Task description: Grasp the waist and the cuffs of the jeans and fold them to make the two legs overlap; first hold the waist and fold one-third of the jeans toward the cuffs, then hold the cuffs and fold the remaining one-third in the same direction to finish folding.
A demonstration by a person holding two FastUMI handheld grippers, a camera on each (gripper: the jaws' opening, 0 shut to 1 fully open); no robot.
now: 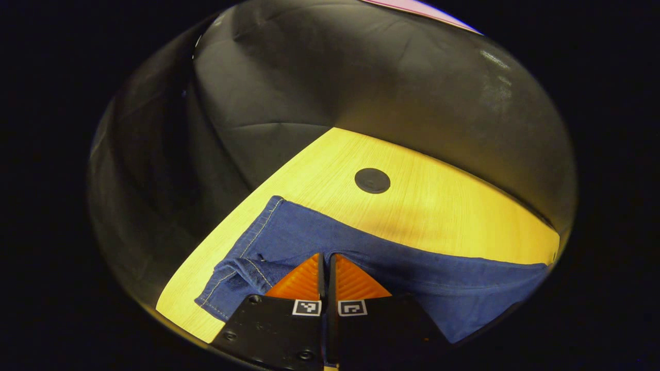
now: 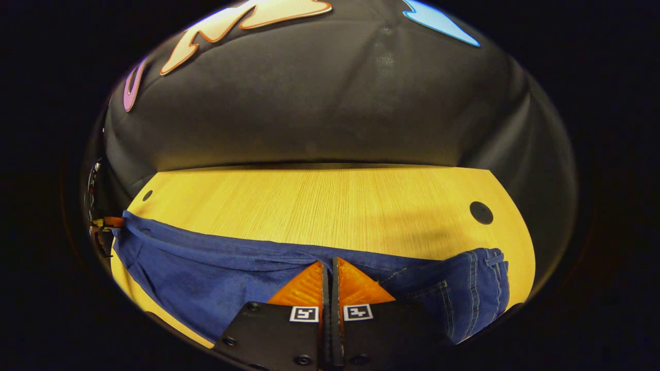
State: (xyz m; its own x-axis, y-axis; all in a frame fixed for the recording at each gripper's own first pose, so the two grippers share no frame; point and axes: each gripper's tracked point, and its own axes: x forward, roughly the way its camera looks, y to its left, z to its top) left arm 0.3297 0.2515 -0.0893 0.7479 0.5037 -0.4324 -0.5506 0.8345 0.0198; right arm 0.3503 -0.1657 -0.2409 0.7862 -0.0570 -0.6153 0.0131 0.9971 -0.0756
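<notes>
L tongs [image 1: 326,257]: both orange fingers [image 1: 299,281] drawn together, tips nearly touching w/ just a thin slit between, pointing fwd and down, black body w/ two square markers right behind them. R tongs [image 2: 328,264]: same pose, orange fingers [image 2: 361,283] closed to a thin slit, tips angled down, markers just behind. Blue cloth lies right under and ahead of both pairs of tips; can't tell if any is pinched between them.

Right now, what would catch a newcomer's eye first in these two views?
The blue jeans stretched across the near side of the yellow wooden table. Next, the left gripper and the right gripper, orange fingers together low over the denim. A dark round grommet sits beyond the jeans.
</notes>
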